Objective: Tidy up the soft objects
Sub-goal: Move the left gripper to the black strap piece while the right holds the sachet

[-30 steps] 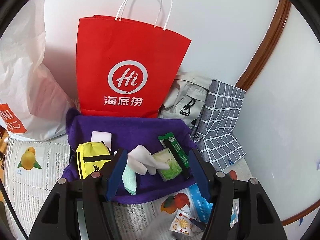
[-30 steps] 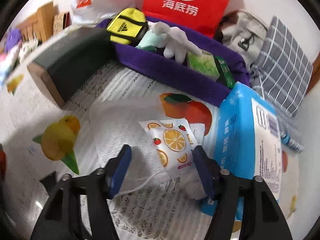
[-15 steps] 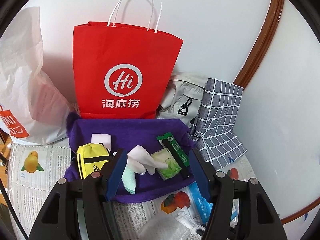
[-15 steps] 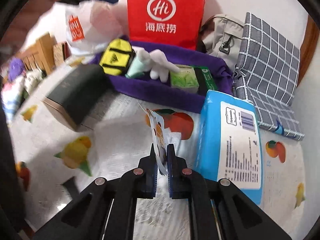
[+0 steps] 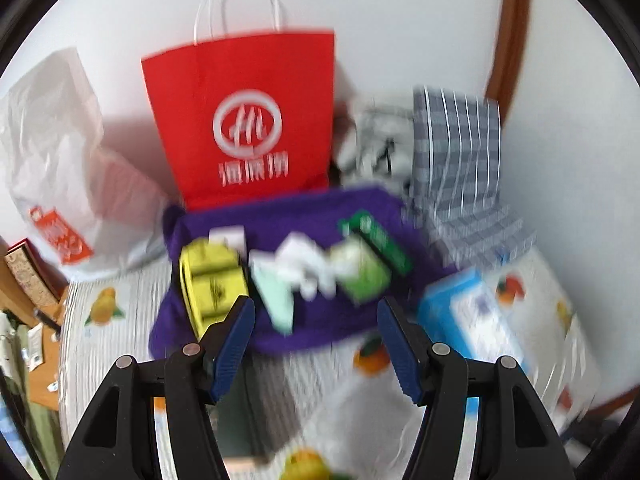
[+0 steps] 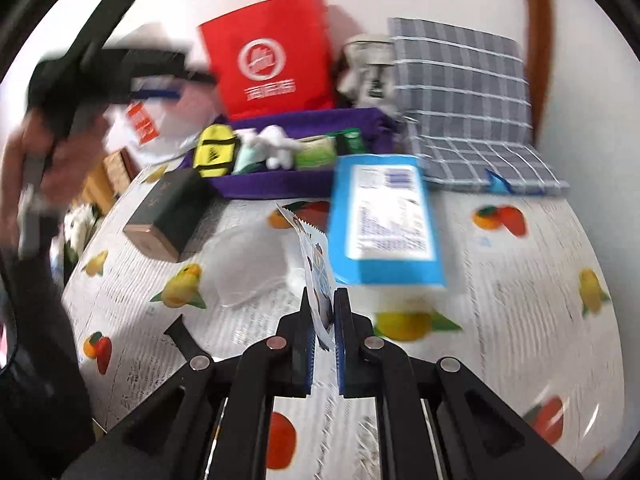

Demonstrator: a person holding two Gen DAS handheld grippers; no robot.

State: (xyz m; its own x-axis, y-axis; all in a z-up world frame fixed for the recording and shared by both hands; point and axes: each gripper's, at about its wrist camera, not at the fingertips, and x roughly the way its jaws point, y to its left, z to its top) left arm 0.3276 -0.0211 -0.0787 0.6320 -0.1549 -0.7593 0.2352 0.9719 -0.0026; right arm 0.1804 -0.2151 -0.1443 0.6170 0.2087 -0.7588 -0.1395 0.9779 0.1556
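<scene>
My right gripper [image 6: 323,304] is shut on a small white fruit-print packet [image 6: 314,256] and holds it edge-on above the table. A purple fabric tray [image 6: 280,180] at the back holds a yellow pouch [image 6: 216,152], a white plush toy [image 6: 272,146] and a green tissue pack [image 6: 316,154]. My left gripper [image 5: 316,320] is open and empty, raised in front of the purple tray [image 5: 320,336]; it also shows at the upper left of the right wrist view [image 6: 160,92]. Both views are blurred.
A blue wipes pack [image 6: 384,220] lies right of the packet. A dark box [image 6: 168,212] and a clear lid [image 6: 248,264] lie to its left. A red paper bag [image 6: 272,48], a grey checked cloth [image 6: 472,100] and a white plastic bag [image 5: 60,152] stand behind the tray.
My right gripper closed on the fruit-print packet and has lifted it up and back from the table. My left gripper has pulled back and swung; its view is now blurred.
</scene>
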